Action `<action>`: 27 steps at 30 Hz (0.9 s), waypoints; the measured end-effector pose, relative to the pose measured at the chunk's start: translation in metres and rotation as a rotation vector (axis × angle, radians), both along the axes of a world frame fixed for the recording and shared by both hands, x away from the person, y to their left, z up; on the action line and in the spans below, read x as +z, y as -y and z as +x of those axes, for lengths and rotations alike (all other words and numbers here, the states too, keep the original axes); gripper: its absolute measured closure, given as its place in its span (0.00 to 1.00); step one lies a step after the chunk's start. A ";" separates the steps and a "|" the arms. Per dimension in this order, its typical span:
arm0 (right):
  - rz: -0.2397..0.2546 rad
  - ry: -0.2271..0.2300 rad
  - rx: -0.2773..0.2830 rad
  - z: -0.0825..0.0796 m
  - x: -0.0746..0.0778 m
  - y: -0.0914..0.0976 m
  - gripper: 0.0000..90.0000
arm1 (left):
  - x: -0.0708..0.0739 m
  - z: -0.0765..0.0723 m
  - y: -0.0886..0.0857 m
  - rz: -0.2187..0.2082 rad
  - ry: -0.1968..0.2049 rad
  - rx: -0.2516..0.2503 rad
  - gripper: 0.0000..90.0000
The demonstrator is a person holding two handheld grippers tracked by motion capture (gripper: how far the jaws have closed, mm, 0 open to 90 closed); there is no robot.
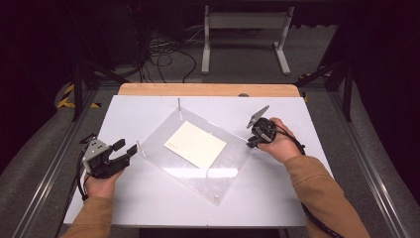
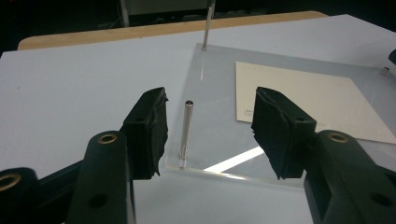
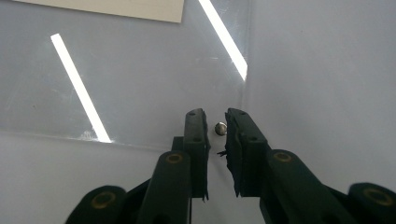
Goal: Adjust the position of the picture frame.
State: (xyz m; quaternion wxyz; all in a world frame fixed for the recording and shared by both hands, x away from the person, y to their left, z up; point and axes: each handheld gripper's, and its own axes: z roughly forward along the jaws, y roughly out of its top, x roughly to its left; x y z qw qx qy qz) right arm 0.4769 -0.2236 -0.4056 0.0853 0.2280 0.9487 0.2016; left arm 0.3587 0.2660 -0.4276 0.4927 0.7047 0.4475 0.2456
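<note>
Table: white table top (image 1: 148, 198), wooden strip along its far edge.
Acrylic plate: clear plate (image 1: 188, 171) lies flat mid-table, turned at an angle to the table edges.
Posts: 4 thin metal posts stand upright at the plate's corners; left-corner post (image 2: 187, 133), far-corner post (image 2: 208, 23), near-corner post (image 1: 216, 200), right-corner post (image 3: 220, 128).
Card: cream card (image 1: 195, 144) lies flat in the middle of the plate, apart from all 4 posts.
Left gripper: left gripper (image 1: 125, 149) is held low over the table just left of the plate. Jaws spread wide. In the left gripper view the left-corner post stands in the gap between the pads, nearer the left one, touching neither.
Right gripper: right gripper (image 1: 252, 144) is at the plate's right corner, pointing down. In the right gripper view the jaws are drawn close with a narrow gap, and the head of the right-corner post sits in that gap at the tips. Whether the pads press on the post cannot be told.
Hands: 1 hand on each gripper, tan sleeves entering from the bottom of the high view.
</note>
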 end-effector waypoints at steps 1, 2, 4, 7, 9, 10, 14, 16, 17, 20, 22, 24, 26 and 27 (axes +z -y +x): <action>-0.007 -0.005 0.003 0.002 -0.001 -0.001 0.86 | -0.001 -0.001 0.000 -0.006 -0.005 0.004 0.50; -0.011 -0.009 0.001 0.003 -0.002 -0.002 0.85 | -0.002 -0.001 0.000 -0.006 -0.007 0.003 0.50; -0.019 -0.020 0.003 0.007 -0.006 -0.002 0.85 | -0.004 -0.001 0.000 -0.013 -0.011 0.004 0.50; -0.019 -0.035 0.009 0.010 -0.010 -0.003 0.87 | -0.007 -0.001 0.001 -0.006 -0.019 0.000 0.50; -0.033 -0.028 0.025 0.010 -0.010 -0.004 0.91 | -0.007 -0.002 0.001 -0.005 -0.024 0.001 0.50; -0.041 -0.026 0.030 0.010 -0.010 -0.005 0.92 | -0.007 -0.002 0.001 -0.007 -0.024 0.001 0.50; -0.095 -0.027 0.085 0.010 -0.008 -0.010 0.92 | -0.007 -0.002 0.004 -0.008 -0.021 -0.001 0.49; -0.121 -0.029 0.110 0.007 -0.007 -0.012 0.92 | -0.007 -0.003 0.005 -0.004 -0.020 -0.012 0.49; -0.125 -0.043 0.117 0.004 -0.007 -0.013 0.92 | -0.007 -0.004 0.006 0.001 -0.020 -0.016 0.49; -0.103 -0.080 0.121 -0.008 -0.007 -0.012 0.92 | -0.008 -0.006 0.008 0.002 -0.027 -0.028 0.49; -0.086 -0.096 0.125 -0.015 -0.008 -0.011 0.92 | -0.010 -0.007 0.007 0.011 -0.038 -0.033 0.49; -0.077 -0.101 0.146 -0.026 -0.008 -0.010 0.92 | -0.009 -0.006 0.005 0.020 -0.055 -0.035 0.49; -0.085 -0.088 0.169 -0.038 -0.009 -0.011 0.92 | -0.007 -0.005 0.002 0.042 -0.054 -0.035 0.52; -0.088 -0.087 0.181 -0.044 -0.009 -0.013 0.92 | -0.007 -0.005 0.000 0.043 -0.055 -0.027 0.53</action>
